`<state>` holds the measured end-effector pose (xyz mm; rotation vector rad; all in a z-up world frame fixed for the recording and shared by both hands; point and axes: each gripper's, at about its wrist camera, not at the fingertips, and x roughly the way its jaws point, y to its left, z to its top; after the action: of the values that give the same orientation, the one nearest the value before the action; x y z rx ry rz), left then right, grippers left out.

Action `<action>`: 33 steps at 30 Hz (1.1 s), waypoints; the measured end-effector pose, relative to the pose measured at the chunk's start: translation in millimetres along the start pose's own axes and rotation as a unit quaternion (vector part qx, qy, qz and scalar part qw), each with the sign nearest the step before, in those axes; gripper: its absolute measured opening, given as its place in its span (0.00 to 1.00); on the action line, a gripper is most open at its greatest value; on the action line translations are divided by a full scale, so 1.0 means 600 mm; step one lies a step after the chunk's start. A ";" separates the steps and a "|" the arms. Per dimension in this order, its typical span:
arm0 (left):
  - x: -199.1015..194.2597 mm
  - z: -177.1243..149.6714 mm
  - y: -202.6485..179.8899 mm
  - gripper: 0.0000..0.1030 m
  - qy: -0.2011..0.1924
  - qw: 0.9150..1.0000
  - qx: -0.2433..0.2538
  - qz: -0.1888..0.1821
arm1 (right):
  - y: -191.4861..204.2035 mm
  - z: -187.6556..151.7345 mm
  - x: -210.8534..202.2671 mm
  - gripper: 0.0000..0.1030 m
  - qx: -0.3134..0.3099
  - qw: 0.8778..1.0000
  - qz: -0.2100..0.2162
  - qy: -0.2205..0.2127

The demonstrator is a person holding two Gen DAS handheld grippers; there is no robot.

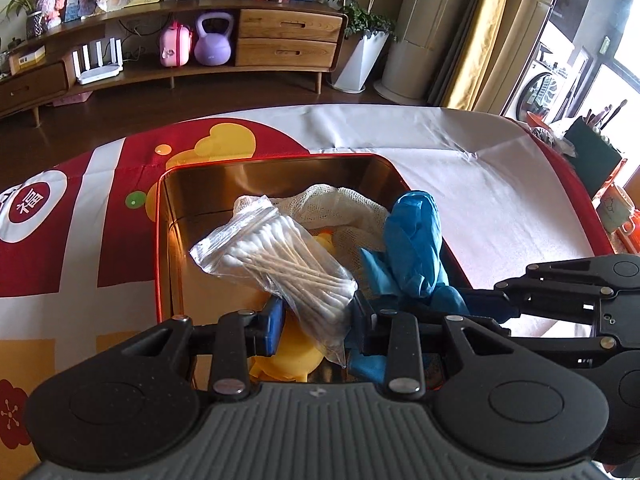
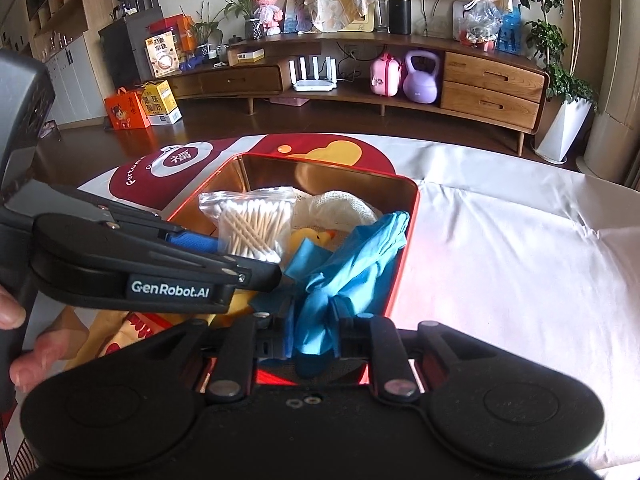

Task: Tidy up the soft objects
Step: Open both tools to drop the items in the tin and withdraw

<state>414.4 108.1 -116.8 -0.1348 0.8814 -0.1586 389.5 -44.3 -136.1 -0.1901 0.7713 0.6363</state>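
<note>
A red metal tin sits open on the table. Inside lie a white mesh cloth and a yellow rubber duck. My left gripper is shut on the lower end of a clear zip bag of cotton swabs, held over the tin. My right gripper is shut on a blue rubber glove, which hangs into the tin's right side. The two grippers sit close together, the left one crossing the right wrist view.
The table has a red, white and yellow patterned cloth on the left and a plain white cloth on the right. A green pen holder and a mug stand at the far right edge. A wooden sideboard lines the far wall.
</note>
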 end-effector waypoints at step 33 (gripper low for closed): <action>-0.120 -0.032 -0.043 0.52 -0.041 0.999 0.007 0.020 | 0.013 -0.012 -0.124 0.55 0.009 0.999 -0.004 -0.035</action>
<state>352.3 95.9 -69.6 -0.1102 0.8007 -0.1219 340.4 -75.4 -88.7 -0.1541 0.7087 0.6260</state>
